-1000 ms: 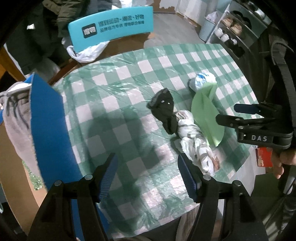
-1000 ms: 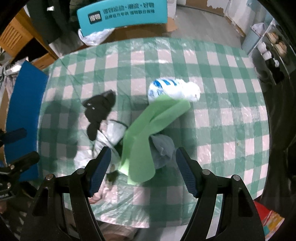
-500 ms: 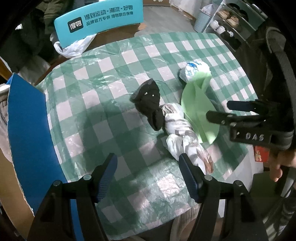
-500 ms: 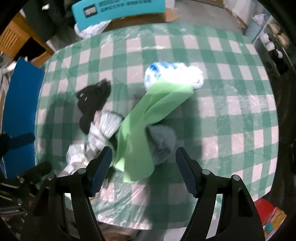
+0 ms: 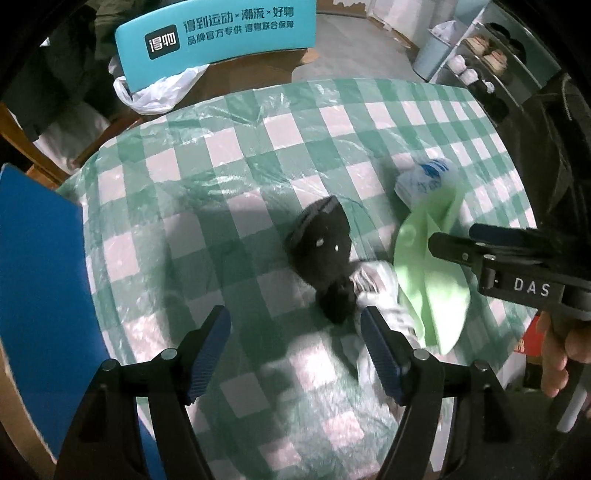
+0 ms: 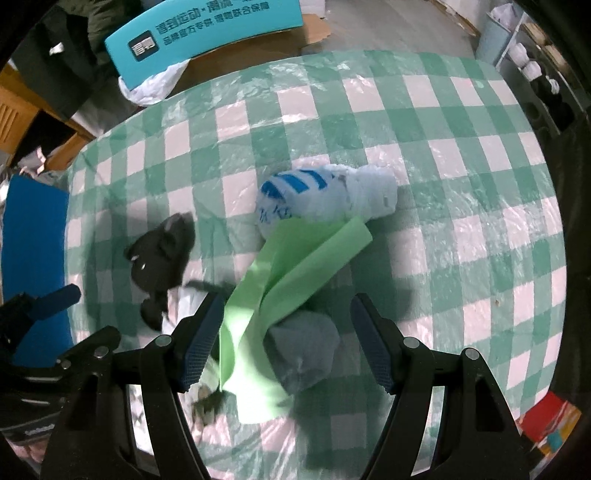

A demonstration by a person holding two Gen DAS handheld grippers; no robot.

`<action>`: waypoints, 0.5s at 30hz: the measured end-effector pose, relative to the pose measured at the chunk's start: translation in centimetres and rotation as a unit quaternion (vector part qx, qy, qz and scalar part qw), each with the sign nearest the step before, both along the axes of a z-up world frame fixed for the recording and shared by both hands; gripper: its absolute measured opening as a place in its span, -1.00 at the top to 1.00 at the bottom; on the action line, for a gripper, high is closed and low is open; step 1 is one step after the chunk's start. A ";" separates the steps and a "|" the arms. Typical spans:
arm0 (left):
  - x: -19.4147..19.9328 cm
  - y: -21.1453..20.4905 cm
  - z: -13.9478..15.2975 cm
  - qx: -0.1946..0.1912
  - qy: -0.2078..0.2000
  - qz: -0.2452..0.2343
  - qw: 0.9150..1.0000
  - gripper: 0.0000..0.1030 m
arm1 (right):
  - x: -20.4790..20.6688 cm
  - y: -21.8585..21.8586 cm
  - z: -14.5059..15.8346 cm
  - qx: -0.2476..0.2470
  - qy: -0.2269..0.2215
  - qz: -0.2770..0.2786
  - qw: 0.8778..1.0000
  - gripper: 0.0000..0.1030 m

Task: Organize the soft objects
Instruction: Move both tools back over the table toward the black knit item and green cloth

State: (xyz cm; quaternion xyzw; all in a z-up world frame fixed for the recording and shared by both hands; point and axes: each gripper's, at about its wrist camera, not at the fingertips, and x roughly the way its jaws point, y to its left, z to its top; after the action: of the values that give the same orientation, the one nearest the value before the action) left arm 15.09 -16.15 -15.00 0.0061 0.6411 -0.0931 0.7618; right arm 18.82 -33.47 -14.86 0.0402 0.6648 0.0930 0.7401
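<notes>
A checked green-and-white tablecloth (image 5: 229,192) carries a loose pile. It holds a black soft item (image 5: 325,251) (image 6: 162,254), a white-grey patterned cloth (image 5: 384,295), a light green cloth (image 5: 432,284) (image 6: 291,277), a white bundle with blue stripes (image 5: 424,181) (image 6: 325,199) and a grey bundle (image 6: 303,347). My left gripper (image 5: 293,317) hovers just left of the black item and patterned cloth; its jaws are opening with nothing between them. Over the green cloth and grey bundle my right gripper (image 6: 287,301) (image 5: 452,236) stands open, not gripping either.
A blue panel (image 5: 37,277) stands off the table's left edge. Behind the table are a teal sign (image 5: 218,33), a white plastic bag (image 5: 159,92) and a shelf of shoes (image 5: 487,55). A red packet (image 6: 550,417) lies beyond the near right edge.
Both grippers have come down closer to the pile. The left one has shifted toward the black item and its jaws stand a little wider. The pile itself has not moved.
</notes>
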 end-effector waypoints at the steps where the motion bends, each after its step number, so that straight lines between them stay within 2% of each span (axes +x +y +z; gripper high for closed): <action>1: 0.3 0.0 -0.2 0.000 0.000 0.002 1.000 -0.45 | 0.2 0.0 -0.2 0.004 0.003 -0.003 1.000 -0.41; 6: 1.6 0.3 -1.4 -0.004 0.008 0.016 1.000 -0.45 | 0.6 0.1 -1.2 0.007 0.021 -0.011 1.000 -0.41; 15: 3.1 -0.3 -2.9 -0.007 0.016 0.021 1.000 -0.47 | 0.7 0.7 -2.3 -0.010 0.026 -0.012 1.000 -0.41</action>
State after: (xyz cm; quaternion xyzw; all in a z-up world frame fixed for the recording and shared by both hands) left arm 18.15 -16.47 -17.89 -0.0142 0.6524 -0.0822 0.7533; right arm 19.56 -32.77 -17.16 0.0426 0.6841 0.0766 0.7241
